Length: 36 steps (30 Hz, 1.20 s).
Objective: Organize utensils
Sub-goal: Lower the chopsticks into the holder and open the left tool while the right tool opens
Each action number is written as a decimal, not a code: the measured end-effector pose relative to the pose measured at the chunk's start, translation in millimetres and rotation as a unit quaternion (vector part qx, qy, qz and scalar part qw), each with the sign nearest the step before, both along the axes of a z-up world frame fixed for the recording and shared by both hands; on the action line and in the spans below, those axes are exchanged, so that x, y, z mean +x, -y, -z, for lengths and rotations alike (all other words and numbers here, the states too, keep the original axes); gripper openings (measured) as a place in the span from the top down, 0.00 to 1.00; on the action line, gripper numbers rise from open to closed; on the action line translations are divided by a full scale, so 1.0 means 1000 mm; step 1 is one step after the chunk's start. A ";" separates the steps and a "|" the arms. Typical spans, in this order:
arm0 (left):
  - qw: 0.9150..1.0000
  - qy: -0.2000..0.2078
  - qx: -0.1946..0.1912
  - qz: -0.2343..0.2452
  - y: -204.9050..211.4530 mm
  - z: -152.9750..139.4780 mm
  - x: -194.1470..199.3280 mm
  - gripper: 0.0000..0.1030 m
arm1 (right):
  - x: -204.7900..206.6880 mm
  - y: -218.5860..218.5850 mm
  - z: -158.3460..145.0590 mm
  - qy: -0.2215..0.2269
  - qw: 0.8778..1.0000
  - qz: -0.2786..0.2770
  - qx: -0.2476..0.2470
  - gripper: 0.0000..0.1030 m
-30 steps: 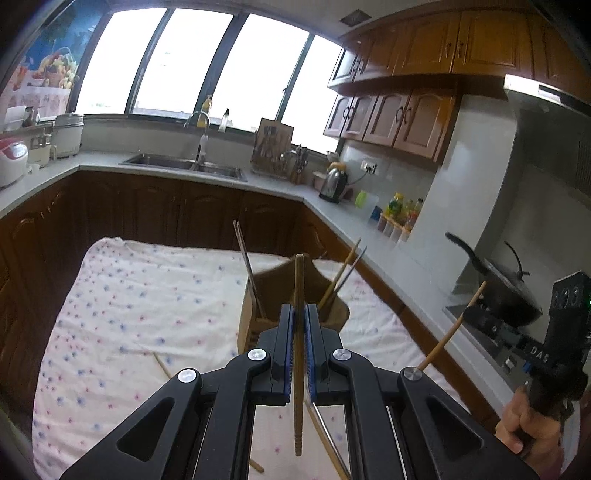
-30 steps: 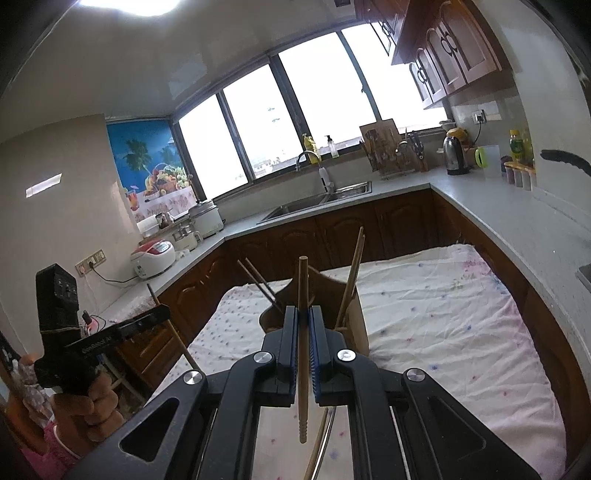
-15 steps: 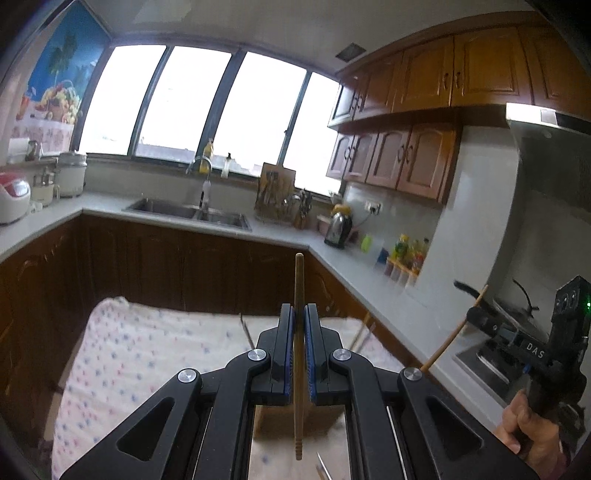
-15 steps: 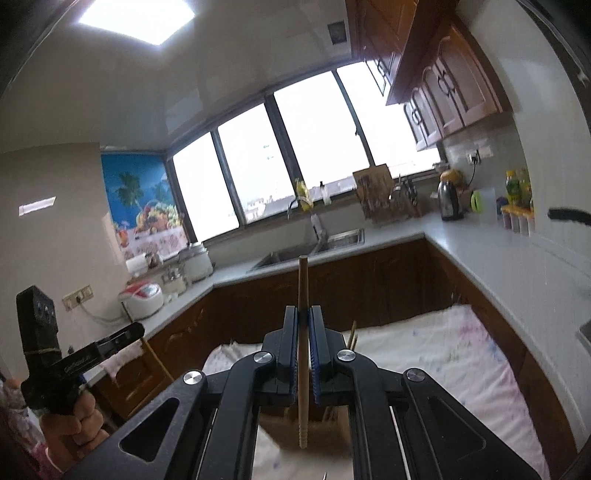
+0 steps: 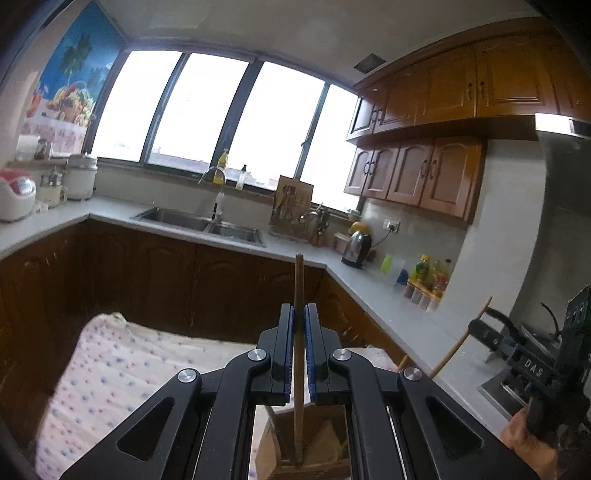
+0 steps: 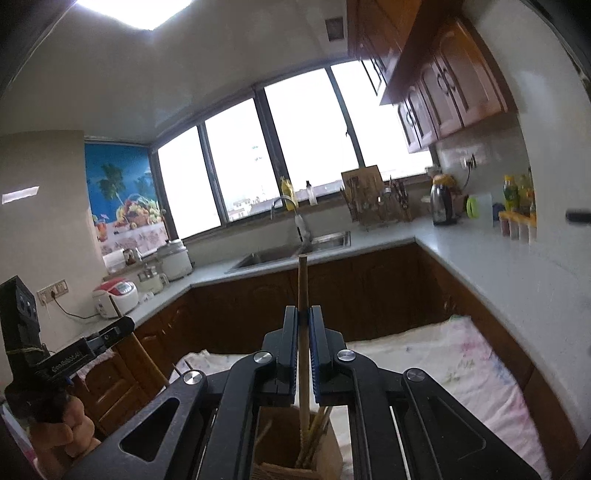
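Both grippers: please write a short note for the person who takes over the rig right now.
Left gripper: jaws shut on a chopstick, held upright, its lower end inside the wooden holder.
Right gripper: jaws shut on a chopstick, its tip down among the chopsticks in the holder.
Done: several chopsticks stand in the holder.
Left: release both; check the spotted cloth for more.

Daylight flooded through the blown-out windows [image 5: 207, 114], a ceiling panel [image 6: 136, 11] glared white in the right wrist view, lower cabinets [image 5: 147, 280] sat dim and backlit, fisheye bending curved the countertop [image 6: 498, 266], corners vignetted black, right edges were smeared with blur.
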<state>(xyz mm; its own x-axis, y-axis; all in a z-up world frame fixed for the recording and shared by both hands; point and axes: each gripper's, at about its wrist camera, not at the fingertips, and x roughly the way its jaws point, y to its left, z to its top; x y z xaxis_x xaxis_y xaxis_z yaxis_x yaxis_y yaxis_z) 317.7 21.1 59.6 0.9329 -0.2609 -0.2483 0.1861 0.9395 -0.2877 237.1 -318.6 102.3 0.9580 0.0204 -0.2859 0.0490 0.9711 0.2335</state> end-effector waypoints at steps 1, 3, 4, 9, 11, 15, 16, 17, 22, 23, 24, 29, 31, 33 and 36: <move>1.000 -0.007 -0.002 -0.001 0.002 0.006 0.005 0.96 | 0.003 0.000 0.010 -0.008 1.000 0.001 0.004 0.94; 1.000 -0.020 -0.008 -0.002 0.005 0.022 0.013 0.96 | 0.007 0.001 0.022 -0.019 1.000 0.001 0.010 0.94; 1.000 -0.026 -0.009 -0.004 0.007 0.027 0.018 0.96 | 0.009 0.001 0.030 -0.027 1.000 0.001 0.014 0.94; 0.998 -0.058 -0.009 -0.003 0.011 0.052 0.037 0.96 | 0.017 0.005 0.054 -0.059 0.998 0.000 0.029 0.94; 0.998 -0.070 -0.007 0.001 0.008 0.057 0.041 0.95 | 0.018 0.005 0.061 -0.065 0.997 0.000 0.031 0.94; 0.997 -0.081 -0.002 0.006 0.006 0.059 0.047 0.94 | 0.019 0.009 0.060 -0.072 0.997 0.004 0.035 0.94; 0.997 -0.080 0.001 0.006 0.005 0.056 0.047 0.94 | 0.019 0.009 0.060 -0.073 0.997 0.003 0.034 0.94; 0.997 -0.082 0.001 0.006 0.006 0.054 0.048 0.94 | 0.019 0.010 0.059 -0.075 0.997 0.003 0.034 0.94; 0.996 -0.090 0.004 0.008 0.005 0.047 0.055 0.94 | 0.023 0.013 0.059 -0.080 0.996 0.003 0.042 0.94; 0.996 -0.091 0.004 0.009 0.005 0.045 0.056 0.94 | 0.023 0.013 0.059 -0.081 0.996 0.002 0.043 0.94; 0.996 -0.092 0.005 0.009 0.005 0.045 0.054 0.94 | 0.024 0.013 0.059 -0.083 0.996 0.002 0.044 0.93; 0.994 -0.107 0.003 0.016 0.002 0.046 0.053 0.78 | 0.022 0.014 0.059 -0.089 0.994 -0.007 0.056 0.77; 0.994 -0.107 0.001 0.013 0.002 0.043 0.049 0.62 | 0.018 0.015 0.058 -0.082 0.995 -0.008 0.058 0.50; 0.994 -0.106 0.001 0.014 0.000 0.040 0.043 0.45 | 0.011 0.015 0.055 -0.075 0.995 -0.006 0.061 0.44; 0.994 -0.106 0.000 0.009 -0.002 0.037 0.028 0.27 | -0.003 0.017 0.051 -0.064 0.995 -0.005 0.072 0.29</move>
